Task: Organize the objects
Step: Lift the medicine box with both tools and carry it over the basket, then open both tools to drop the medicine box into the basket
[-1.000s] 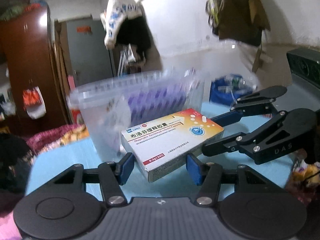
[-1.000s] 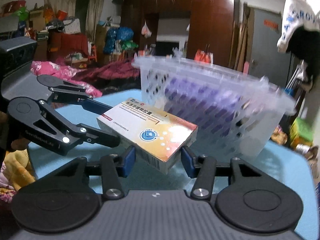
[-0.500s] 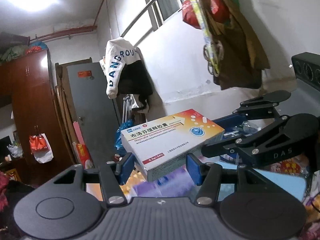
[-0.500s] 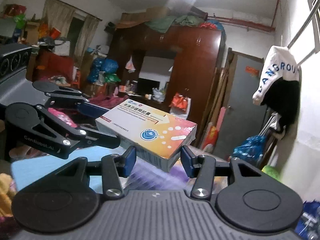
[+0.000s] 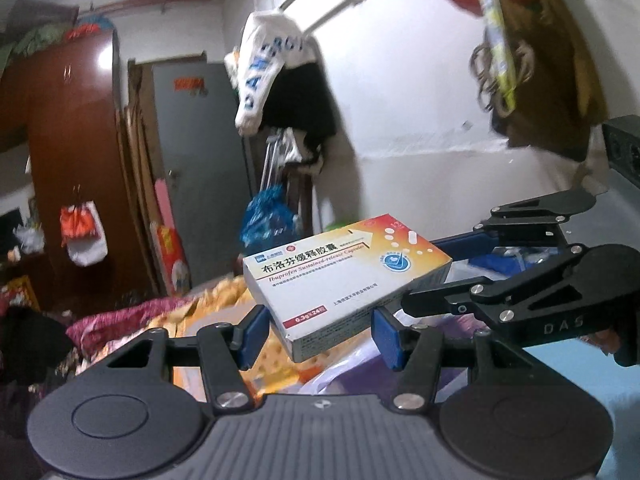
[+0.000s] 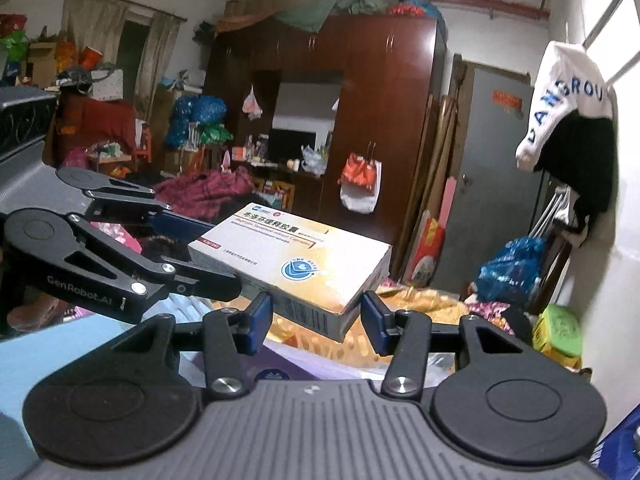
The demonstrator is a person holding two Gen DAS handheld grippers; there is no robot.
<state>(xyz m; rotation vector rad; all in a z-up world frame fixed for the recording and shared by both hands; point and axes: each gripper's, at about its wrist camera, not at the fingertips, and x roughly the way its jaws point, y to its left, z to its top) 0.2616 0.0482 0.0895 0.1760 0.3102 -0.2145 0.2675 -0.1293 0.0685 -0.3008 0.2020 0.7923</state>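
Both tools share one load: my left tool [image 5: 320,338] and right tool [image 6: 316,322] each sit narrowed on a corner of the medicine box [image 5: 344,276], carried in the air, level, above the counter [image 6: 48,360]. By my judgement the task is midway: box lifted, not yet placed. Purple basket [image 5: 360,376] below looks blurred; I cannot tell its contents.
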